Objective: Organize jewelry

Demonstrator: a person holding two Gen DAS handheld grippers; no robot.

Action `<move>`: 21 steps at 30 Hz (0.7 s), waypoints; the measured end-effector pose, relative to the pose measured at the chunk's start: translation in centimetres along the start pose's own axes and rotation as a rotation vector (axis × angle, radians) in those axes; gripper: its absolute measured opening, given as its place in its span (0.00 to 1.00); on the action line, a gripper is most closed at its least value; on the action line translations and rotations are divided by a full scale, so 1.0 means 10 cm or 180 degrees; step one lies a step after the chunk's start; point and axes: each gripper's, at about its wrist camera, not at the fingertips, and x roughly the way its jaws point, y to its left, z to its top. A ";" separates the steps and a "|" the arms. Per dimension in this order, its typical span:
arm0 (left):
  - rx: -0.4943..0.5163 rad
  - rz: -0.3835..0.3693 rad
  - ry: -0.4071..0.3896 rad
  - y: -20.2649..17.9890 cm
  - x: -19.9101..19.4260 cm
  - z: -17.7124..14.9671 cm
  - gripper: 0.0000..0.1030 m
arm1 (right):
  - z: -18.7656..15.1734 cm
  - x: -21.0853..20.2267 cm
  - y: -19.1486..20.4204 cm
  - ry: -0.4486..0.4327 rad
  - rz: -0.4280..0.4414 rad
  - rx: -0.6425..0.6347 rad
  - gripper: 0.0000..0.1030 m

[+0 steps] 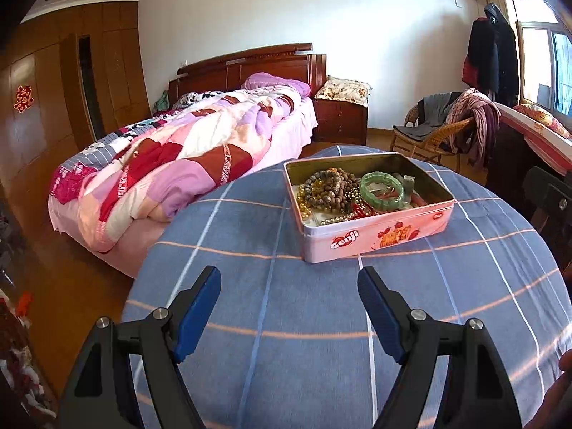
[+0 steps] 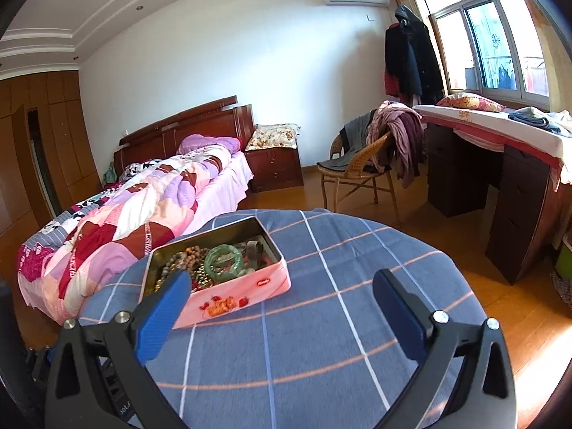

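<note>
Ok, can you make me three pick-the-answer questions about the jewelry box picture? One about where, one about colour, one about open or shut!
1. Where does the tin box stand?
A. on the checked blue cloth
B. on the bed
C. on the wicker chair

2. What colour is the big bangle in the box?
A. black
B. green
C. white

3. How is the box?
A. lid shut
B. wrapped in paper
C. open, with no lid on it

Answers:
1. A, the box rests on the blue cloth, apart from the bed.
2. B, the bangle is plainly green among the brown beads.
3. C, you can see right inside to the jewelry.
</note>
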 end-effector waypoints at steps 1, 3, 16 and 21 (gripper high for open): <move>0.0025 0.0008 -0.0047 0.00 -0.08 0.00 0.77 | 0.00 -0.05 0.02 -0.0027 -0.0018 -0.0044 1.00; 0.0095 0.0057 -0.0146 0.01 -0.20 0.02 0.77 | 0.00 -0.14 0.06 -0.0066 -0.0058 -0.0127 1.00; -0.0009 0.0120 -0.0643 0.13 -0.86 0.26 0.88 | 0.23 -0.60 0.17 -0.0477 -0.0053 -0.0222 1.00; -0.0007 0.0131 -0.0666 0.12 -0.89 0.26 0.88 | 0.21 -0.59 0.19 -0.0453 -0.0051 -0.0209 1.00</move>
